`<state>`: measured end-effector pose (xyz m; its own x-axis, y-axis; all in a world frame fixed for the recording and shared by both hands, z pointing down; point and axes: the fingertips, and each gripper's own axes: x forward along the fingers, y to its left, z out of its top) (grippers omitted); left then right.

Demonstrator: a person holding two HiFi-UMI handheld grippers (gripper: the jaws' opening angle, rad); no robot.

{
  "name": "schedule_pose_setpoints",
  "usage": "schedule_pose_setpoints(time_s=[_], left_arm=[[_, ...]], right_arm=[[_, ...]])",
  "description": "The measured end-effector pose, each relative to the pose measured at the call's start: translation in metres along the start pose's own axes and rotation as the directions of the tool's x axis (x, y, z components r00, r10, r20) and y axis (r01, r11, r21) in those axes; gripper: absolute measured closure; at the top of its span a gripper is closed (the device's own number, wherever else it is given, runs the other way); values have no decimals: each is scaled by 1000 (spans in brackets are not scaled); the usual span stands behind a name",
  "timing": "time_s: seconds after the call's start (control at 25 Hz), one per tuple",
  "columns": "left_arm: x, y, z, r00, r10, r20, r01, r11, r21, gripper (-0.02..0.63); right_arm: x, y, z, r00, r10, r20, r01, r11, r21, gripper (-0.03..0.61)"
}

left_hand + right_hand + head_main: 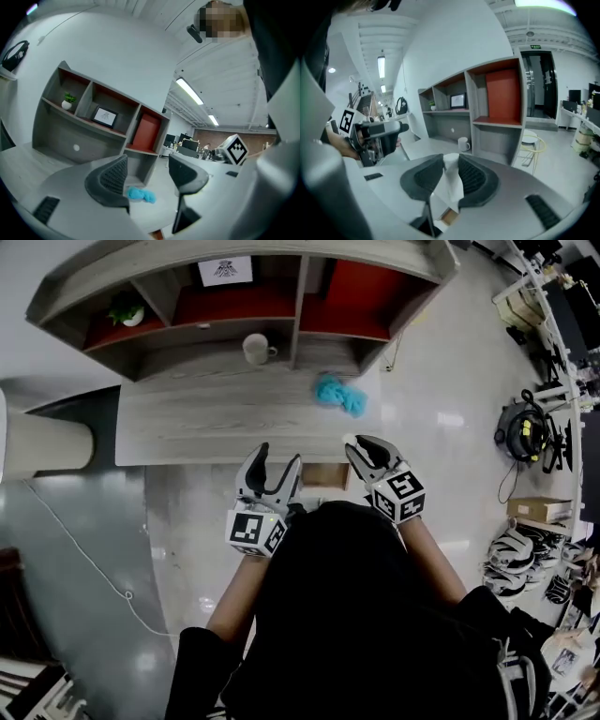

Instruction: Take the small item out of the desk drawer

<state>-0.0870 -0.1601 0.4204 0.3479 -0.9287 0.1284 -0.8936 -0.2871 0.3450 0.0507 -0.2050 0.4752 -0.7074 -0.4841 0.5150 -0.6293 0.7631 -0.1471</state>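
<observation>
My right gripper [361,448] [450,168] is raised above the desk's front edge, shut on a small white item [451,180] that stands pinched between its ribbed pads. In the head view the white item [349,440] shows at the jaw tips. Just below and left of that gripper, the wooden drawer [325,474] stands pulled out from under the grey desk [206,418]. My left gripper [279,457] [147,176] hovers beside the drawer's left, jaws open with nothing between them. It also shows in the right gripper view as the left gripper [370,136].
A blue cloth [339,396] [140,194] and a white mug [256,349] [463,143] rest on the desk. Behind stands a shelf unit [234,296] with a plant [127,310] and a framed picture [225,271]. A cream cylinder [47,446] stands left; a box [539,510] and shoes [511,563] lie right.
</observation>
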Motion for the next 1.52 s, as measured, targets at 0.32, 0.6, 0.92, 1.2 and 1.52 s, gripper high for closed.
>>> schedule_pose_setpoints(time_s=[0.32, 0.6, 0.92, 1.2, 1.52], left_arm=[[27, -15, 19, 995, -99, -4, 99, 995, 23, 360], [46, -39, 35, 989, -150, -17, 151, 986, 73, 360], [71, -54, 51, 983, -185, -7, 185, 980, 72, 362], [76, -66, 63, 976, -215, 35, 213, 975, 61, 506], [75, -75, 60, 978, -200, 57, 197, 979, 44, 591]], right_arm=[[-44, -10, 57, 979, -103, 176, 93, 994, 66, 477], [-78, -33, 77, 945, -185, 268, 157, 980, 120, 477], [-102, -53, 86, 922, -249, 297, 229, 968, 103, 477], [-120, -67, 88, 911, -270, 310, 250, 963, 103, 477], [-128, -82, 91, 913, -247, 326, 219, 968, 119, 477]])
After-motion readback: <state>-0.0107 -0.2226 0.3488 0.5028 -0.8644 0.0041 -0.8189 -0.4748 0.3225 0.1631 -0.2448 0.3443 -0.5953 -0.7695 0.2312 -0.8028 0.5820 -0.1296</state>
